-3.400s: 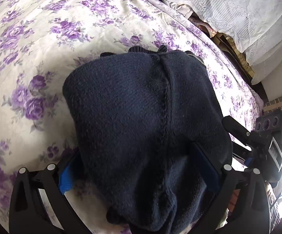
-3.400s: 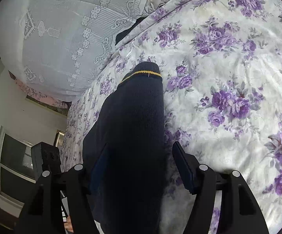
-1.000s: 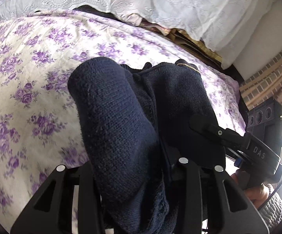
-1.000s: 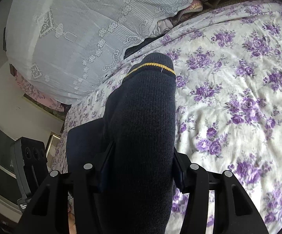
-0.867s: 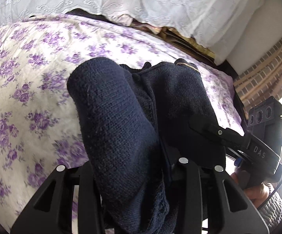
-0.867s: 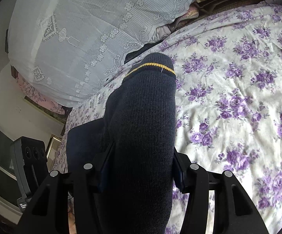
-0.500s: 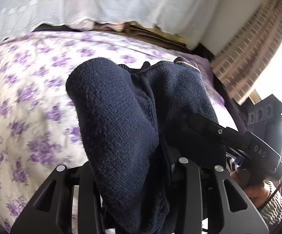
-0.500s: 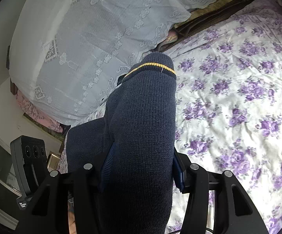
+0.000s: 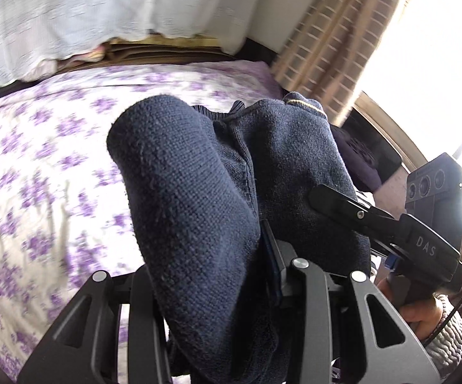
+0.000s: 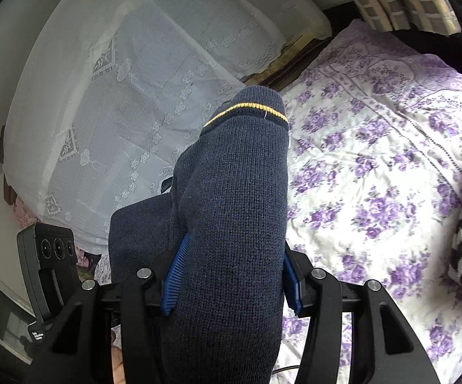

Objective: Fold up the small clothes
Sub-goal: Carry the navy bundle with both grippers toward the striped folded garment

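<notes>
Knitwear, a dark navy knitted garment [image 9: 199,198] with a thin yellow stripe at its cuff [image 10: 246,107], hangs lifted above the purple-flowered white bedspread [image 10: 374,166], pinched in both the left gripper [image 9: 211,275] and the right gripper [image 10: 231,275], each clamped tight on a bunched fold.

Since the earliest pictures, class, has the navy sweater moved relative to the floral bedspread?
Yes. The navy sweater lay flat on the floral bedspread then; now both grippers clamp it, bunched and lifted off the bedspread, toward the curtain.
</notes>
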`<state>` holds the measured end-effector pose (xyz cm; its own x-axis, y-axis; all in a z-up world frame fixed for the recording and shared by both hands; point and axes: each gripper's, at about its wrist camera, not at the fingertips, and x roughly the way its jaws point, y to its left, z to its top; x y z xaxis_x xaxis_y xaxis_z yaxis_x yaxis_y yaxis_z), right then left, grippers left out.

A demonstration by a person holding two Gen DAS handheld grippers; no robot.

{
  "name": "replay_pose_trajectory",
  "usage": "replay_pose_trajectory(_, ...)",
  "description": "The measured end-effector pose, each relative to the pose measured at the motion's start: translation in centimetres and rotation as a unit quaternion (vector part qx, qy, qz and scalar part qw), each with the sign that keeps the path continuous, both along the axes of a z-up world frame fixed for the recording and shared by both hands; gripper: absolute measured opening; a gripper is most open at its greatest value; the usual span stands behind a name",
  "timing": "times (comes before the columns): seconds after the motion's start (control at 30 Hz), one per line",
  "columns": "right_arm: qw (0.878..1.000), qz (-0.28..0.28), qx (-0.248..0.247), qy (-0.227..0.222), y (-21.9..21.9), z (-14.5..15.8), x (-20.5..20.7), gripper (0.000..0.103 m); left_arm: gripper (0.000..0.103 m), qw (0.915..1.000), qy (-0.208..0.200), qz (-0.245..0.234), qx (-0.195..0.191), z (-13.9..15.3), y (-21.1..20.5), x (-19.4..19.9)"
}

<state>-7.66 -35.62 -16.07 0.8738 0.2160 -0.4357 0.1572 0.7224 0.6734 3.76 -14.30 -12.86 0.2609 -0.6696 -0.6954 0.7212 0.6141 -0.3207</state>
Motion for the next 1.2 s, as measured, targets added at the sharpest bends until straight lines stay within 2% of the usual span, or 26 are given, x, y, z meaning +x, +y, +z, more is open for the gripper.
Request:
replay_pose_trajectory(0.5, 0.994, -0.109, 0.003, -0.006, -8.3, 0.9, -10.3, 0.053, 0.036, 0.9937, -0.013, -0.112, 0.005, -0.2, -11.3, -5.3)
replay_pose_trajectory(0.97, 0.979, -0.202, 0.004, 0.013, -13.4, -0.4, -18.0, 0.053, 0.036, 0.9786, 0.002, -0.205, 0.008, -2.2, -20.5, -10.1)
replay_pose_trajectory(1.2, 0.972, -0.235, 0.006, 0.018, -16.1, -1.1, -20.6, 0.053, 0.036, 0.9716, 0.006, -0.236, 0.008, -2.6, -24.2, -11.9)
